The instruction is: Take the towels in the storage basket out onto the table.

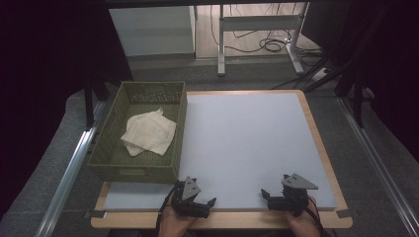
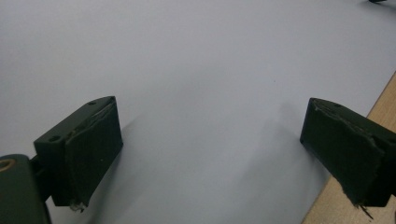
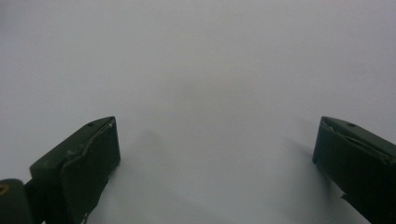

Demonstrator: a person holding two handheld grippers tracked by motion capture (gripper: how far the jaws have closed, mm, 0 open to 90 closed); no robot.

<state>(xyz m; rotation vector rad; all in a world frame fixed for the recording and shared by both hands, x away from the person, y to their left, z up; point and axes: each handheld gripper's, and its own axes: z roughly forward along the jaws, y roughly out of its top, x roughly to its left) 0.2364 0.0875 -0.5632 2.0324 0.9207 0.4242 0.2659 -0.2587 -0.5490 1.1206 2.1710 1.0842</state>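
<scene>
Jaws of left gripper [image 1: 204, 201] and right gripper [image 1: 271, 193] spread, empty, resting at six o'clock tabletop [image 1: 247, 138] edge; folded cloth [image 1: 148, 132] in basket [image 1: 179, 128], ten o'clock, likely awaiting pickup.

Open mat [image 1: 247, 143] — basket [image 1: 179, 128] at left

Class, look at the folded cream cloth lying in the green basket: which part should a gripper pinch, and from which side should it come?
Probably the raised corner at the far edge of the cloth, coming straight down from above. The basket walls block any sideways approach, and the cloth lies flat, so only that lifted corner gives the fingers something to close on.
</scene>
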